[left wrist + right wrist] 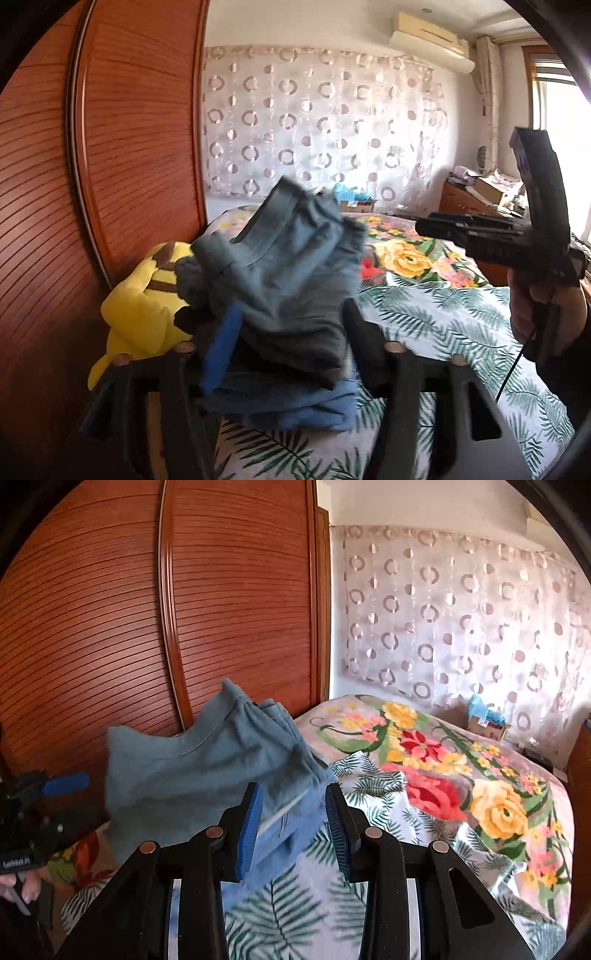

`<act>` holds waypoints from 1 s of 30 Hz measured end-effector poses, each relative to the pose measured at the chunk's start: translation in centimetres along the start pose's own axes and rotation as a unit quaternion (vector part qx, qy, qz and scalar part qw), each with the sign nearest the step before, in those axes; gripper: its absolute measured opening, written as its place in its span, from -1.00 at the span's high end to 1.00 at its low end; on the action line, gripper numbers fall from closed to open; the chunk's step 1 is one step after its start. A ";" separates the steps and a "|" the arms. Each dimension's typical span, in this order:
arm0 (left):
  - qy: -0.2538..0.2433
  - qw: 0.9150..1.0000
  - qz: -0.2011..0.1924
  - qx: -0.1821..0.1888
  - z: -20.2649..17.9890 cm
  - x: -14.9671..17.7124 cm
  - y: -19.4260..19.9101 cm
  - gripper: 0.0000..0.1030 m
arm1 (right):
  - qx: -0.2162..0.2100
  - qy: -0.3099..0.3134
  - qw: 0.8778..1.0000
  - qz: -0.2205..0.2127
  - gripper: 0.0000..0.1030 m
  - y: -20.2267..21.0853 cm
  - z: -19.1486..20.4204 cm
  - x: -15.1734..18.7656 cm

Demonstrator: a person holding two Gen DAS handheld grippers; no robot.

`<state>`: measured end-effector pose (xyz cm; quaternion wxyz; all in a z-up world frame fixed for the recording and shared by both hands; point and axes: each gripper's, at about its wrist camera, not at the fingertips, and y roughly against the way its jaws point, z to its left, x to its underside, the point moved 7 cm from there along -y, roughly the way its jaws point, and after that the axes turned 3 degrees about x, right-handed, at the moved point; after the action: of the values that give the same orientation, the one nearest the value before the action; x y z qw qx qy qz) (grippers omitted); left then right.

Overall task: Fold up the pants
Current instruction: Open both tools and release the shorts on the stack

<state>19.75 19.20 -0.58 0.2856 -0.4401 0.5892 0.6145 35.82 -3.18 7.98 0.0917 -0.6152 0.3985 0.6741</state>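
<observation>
The blue-grey pants (288,266) are a loosely folded, blurred bundle over the near left part of the bed, one end reared up towards the wardrobe. My left gripper (291,310) stands open around the bundle, its blue pad (221,350) at the cloth's left side and the other finger to its right. In the right wrist view the left gripper (86,779) sits just left of the pants (192,768), its pad clear of them. My right gripper (291,788) is open; cloth shows beyond its gap. In the left wrist view the right gripper (421,221) hangs clear to the pants' right.
A red-brown slatted wardrobe (110,147) stands close on the left. A yellow plush toy (140,314) lies beside the pants. The bed has a leaf-print sheet (443,325) and a floral blanket (461,775). A hand (535,314) holds the right gripper. A cluttered desk (461,199) is far right.
</observation>
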 end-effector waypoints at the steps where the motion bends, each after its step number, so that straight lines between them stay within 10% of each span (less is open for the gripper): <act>1: -0.001 1.000 -0.006 0.004 -0.3 -0.1 0.4 -0.56 | 0.002 -0.002 1.000 -0.003 0.29 0.8 0.1 0.3; 12: -0.041 0.997 -0.039 0.043 -4.6 -0.6 4.6 -0.99 | 0.028 -0.015 0.999 -0.029 0.25 8.4 1.3 2.9; 30: -0.071 0.995 -0.007 0.077 -10.2 2.0 6.7 -0.99 | 0.078 -0.061 0.994 -0.050 0.09 14.8 1.8 7.3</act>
<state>15.13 7.95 1.66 0.3638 -0.3765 0.6098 0.5950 23.71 -14.51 7.56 0.1972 -0.5832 0.4120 0.6717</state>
